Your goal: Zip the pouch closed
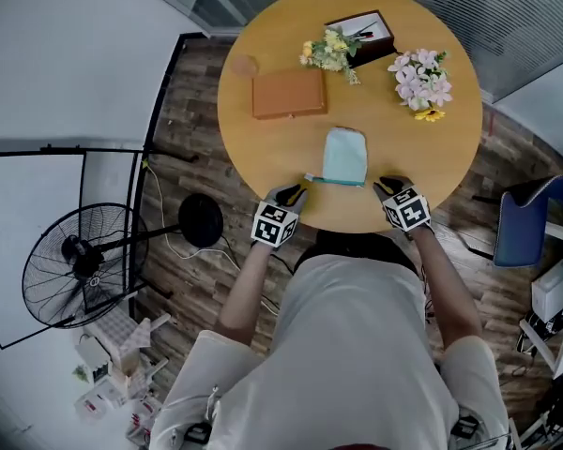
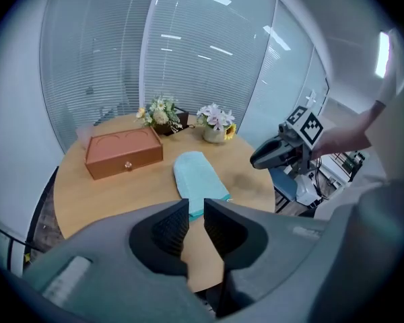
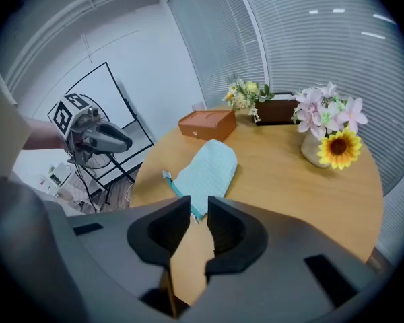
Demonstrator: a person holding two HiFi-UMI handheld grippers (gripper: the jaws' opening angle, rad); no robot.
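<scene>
A light teal pouch (image 1: pixel 344 156) lies flat on the round wooden table (image 1: pixel 263 148), with its darker zipper edge (image 1: pixel 336 181) toward me and the pull (image 1: pixel 309 177) at the left end. My left gripper (image 1: pixel 291 195) hovers at the table's front edge, just left of the pull, with its jaws close together and nothing between them. On the other side of the pouch's near edge my right gripper (image 1: pixel 390 188) is likewise shut and empty. The pouch (image 2: pixel 198 175) lies just beyond the left gripper (image 2: pixel 196 210). In the right gripper view the pouch (image 3: pixel 209 168) lies ahead of the right gripper (image 3: pixel 199 207).
Behind the pouch are a brown wooden box (image 1: pixel 289 94), a yellow flower bunch (image 1: pixel 328 52) by a dark tray (image 1: pixel 366 34), and a vase of pink flowers (image 1: pixel 420 81). A floor fan (image 1: pixel 80 265) stands left of the table, a blue chair (image 1: pixel 530 218) right.
</scene>
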